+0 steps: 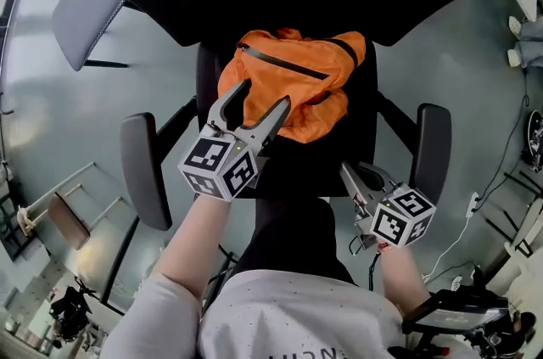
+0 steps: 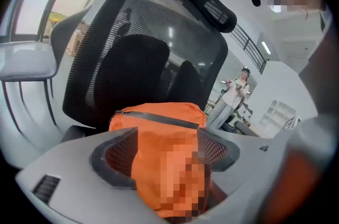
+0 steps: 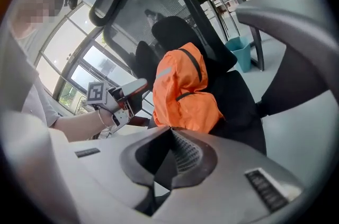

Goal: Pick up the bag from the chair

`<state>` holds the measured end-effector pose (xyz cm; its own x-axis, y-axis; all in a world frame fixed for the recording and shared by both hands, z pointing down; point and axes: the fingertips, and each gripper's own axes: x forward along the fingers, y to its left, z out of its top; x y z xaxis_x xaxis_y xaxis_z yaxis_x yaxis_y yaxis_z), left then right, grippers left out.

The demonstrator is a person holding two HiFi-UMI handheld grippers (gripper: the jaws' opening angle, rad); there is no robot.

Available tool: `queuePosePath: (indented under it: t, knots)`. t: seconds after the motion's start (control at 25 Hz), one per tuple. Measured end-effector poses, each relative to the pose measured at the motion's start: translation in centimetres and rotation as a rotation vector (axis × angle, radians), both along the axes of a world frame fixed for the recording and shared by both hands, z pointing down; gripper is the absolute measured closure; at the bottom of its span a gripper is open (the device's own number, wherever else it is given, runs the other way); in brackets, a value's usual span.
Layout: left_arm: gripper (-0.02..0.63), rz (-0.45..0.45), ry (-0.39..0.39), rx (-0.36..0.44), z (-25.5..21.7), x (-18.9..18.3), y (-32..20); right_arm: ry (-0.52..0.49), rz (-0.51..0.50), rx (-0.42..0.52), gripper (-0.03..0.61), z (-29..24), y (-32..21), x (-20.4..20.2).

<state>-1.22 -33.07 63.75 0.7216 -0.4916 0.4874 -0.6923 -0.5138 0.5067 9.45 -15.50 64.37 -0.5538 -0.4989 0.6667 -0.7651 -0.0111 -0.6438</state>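
Note:
An orange bag [image 1: 293, 81] with a black zip lies crumpled on the seat [image 1: 339, 154] of a black mesh office chair, against the backrest [image 2: 137, 48]. My left gripper [image 1: 263, 94] is open at the bag's front left edge. In the left gripper view the bag [image 2: 159, 117] fills the gap between the spread jaws of the left gripper [image 2: 164, 135]. My right gripper [image 1: 349, 171] is shut and empty, low at the seat's front right, apart from the bag [image 3: 183, 90]. The right gripper view shows the right gripper [image 3: 170, 130] with its pads together, and the left gripper [image 3: 127, 93] beside the bag.
Black armrests [image 1: 140, 166] [image 1: 433, 145] flank the seat. A grey chair [image 1: 81, 26] stands at the back left. Cables [image 1: 501, 171] trail on the floor at the right. A teal bin [image 3: 241, 53] sits under a desk behind the chair. A person [image 2: 233, 96] stands far off.

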Motion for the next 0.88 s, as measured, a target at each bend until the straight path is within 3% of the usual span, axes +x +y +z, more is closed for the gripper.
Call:
queuePosePath:
  t: [0.16, 0.28, 0.48, 0.68, 0.8, 0.88]
  knots:
    - [0.138, -0.114, -0.088, -0.013, 2.3, -2.6, -1.7, -0.014, 0.022, -0.027, 0.574, 0.3, 1.0, -0.1]
    - [0.049, -0.104, -0.106, -0.051, 3.7, -2.6, -2.3, -0.032, 0.048, -0.045, 0.574, 0.5, 2.1, -0.2]
    - [0.049, -0.011, -0.113, -0.057, 5.3, 0.0, -2.6, -0.104, 0.121, -0.077, 0.574, 0.6, 3.3, 0.1]
    - [0.079, 0.028, -0.146, -0.024, 6.4, 2.0, -2.9, -0.099, 0.086, -0.08, 0.574, 0.7, 3.4, -0.4]
    - [0.139, 0.045, -0.154, 0.027, 6.7, 3.0, -2.7, -0.09, 0.082, -0.068, 0.574, 0.8, 3.5, -0.3]
    - [0.212, 0.056, -0.168, 0.048, 7.1, 3.2, -2.6, -0.087, 0.081, -0.064, 0.574, 0.9, 3.6, -0.3]
